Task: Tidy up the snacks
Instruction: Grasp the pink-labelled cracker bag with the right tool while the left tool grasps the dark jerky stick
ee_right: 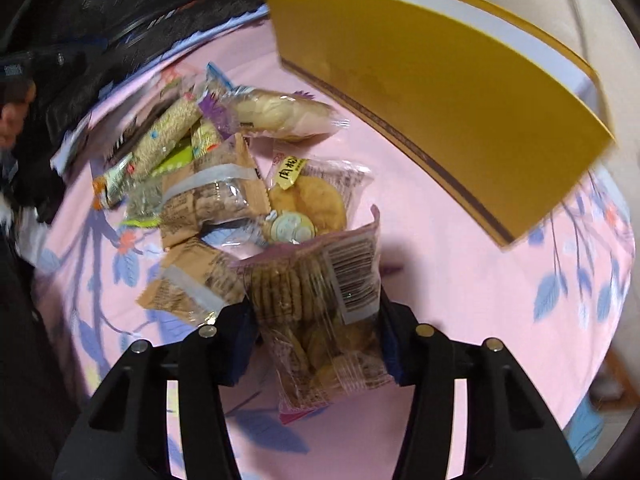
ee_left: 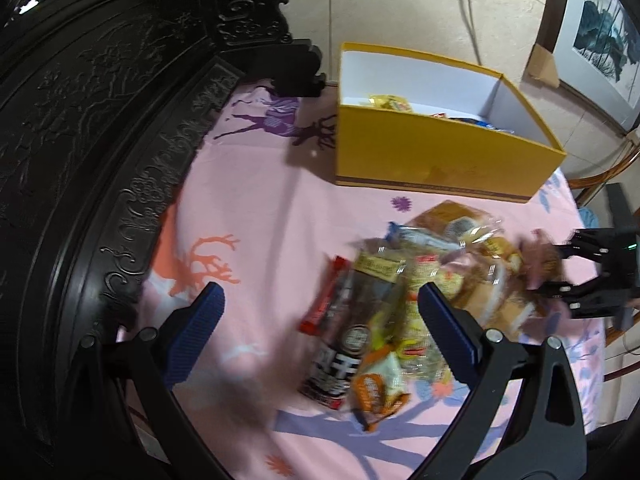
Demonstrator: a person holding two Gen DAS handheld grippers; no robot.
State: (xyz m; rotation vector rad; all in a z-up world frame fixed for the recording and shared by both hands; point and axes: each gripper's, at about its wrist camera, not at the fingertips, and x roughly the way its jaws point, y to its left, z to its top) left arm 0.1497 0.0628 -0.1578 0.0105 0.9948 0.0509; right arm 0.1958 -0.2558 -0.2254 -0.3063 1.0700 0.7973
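A heap of wrapped snacks lies on the pink cloth, with a dark packet and a red bar at its left edge. My left gripper hangs open just above that edge, its blue fingers apart with nothing between them. My right gripper is shut on a clear pack of round cookies with a barcode label, its fingers pressing on both sides. Seen from the left wrist, the right gripper holds this pack at the heap's right end. A yellow box stands open behind the heap with a few snacks inside.
Dark carved wooden furniture curves along the table's left side. The pink patterned tablecloth covers the table. A framed picture leans against the wall at the far right. More packs, among them a bread roll, lie ahead of the right gripper.
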